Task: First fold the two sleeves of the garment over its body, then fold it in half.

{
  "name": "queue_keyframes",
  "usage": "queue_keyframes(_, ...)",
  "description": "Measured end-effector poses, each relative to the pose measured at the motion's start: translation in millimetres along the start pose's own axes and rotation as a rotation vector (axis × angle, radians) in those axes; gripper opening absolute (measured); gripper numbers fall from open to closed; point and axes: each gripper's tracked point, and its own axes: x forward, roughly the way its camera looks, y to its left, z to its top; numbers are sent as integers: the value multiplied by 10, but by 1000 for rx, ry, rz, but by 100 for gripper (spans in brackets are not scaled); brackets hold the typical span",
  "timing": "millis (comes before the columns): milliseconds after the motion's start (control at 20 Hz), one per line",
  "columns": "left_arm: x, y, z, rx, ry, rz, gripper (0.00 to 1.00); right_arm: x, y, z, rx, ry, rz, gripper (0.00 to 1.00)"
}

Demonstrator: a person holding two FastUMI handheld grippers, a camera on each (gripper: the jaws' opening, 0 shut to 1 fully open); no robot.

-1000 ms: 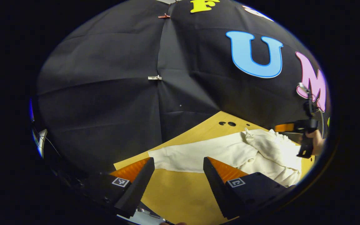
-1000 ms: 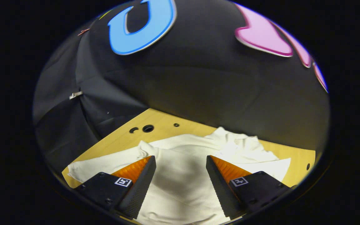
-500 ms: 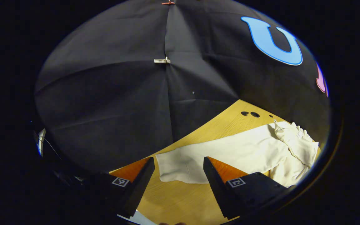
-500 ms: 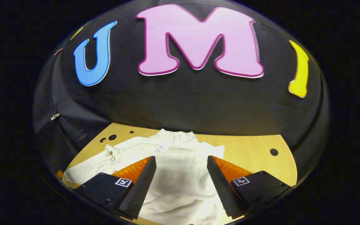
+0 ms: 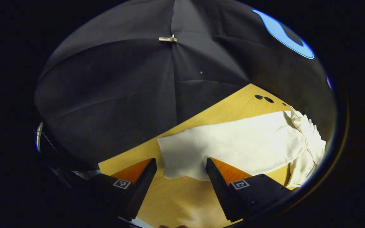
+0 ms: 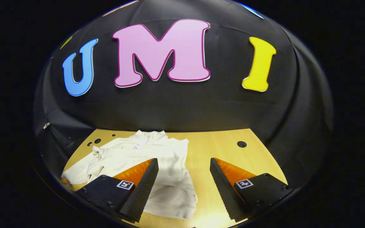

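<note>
A cream long-sleeved garment (image 5: 242,142) lies on the wooden table (image 5: 173,199). In the left gripper view one sleeve stretches out flat toward me, its cuff end (image 5: 179,158) lying just ahead of and between the tips of my left gripper (image 5: 181,160), which is open and holds nothing. In the right gripper view the garment (image 6: 150,152) lies rumpled at the left, collar toward the wall, one sleeve bunched at its left side. My right gripper (image 6: 184,160) is open above the garment's right edge, its left finger over the cloth and its right finger over bare table (image 6: 233,155).
The black cloth wall closes the table's far side in both views. Small round holes (image 5: 264,98) pierce the tabletop near the wall, with another hole (image 6: 241,144) at the right. A metal clip (image 5: 168,39) pins the wall cloth.
My left gripper has come closer to the sleeve's cuff. My right gripper has swung to the right, so the garment now sits left in its view. Both stayed open.
</note>
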Motion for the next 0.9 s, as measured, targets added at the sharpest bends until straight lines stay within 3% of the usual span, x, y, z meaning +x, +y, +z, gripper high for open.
queue_keyframes(200,99,-174,23,76,1,-35,99,-287,-320,-196,93,17,-72,99)
queue_keyframes(350,129,-333,50,119,-6,-96,90,-451,-463,-396,136,36,-105,100)
queue_keyframes(450,182,-449,63,164,-13,-135,58,-546,-538,-467,156,39,-116,99)
queue_keyframes(550,187,-505,66,183,-9,-147,32,-623,-602,-531,161,41,-119,99)
queue_keyframes(600,184,-517,77,190,-7,-147,39,-639,-641,-560,160,43,-124,99)
queue_keyframes(650,186,-527,78,186,-2,-149,26,-632,-679,-587,161,48,-126,99)
queue_keyframes(900,178,-629,126,84,74,-145,9,-533,-783,-714,185,90,-113,99)
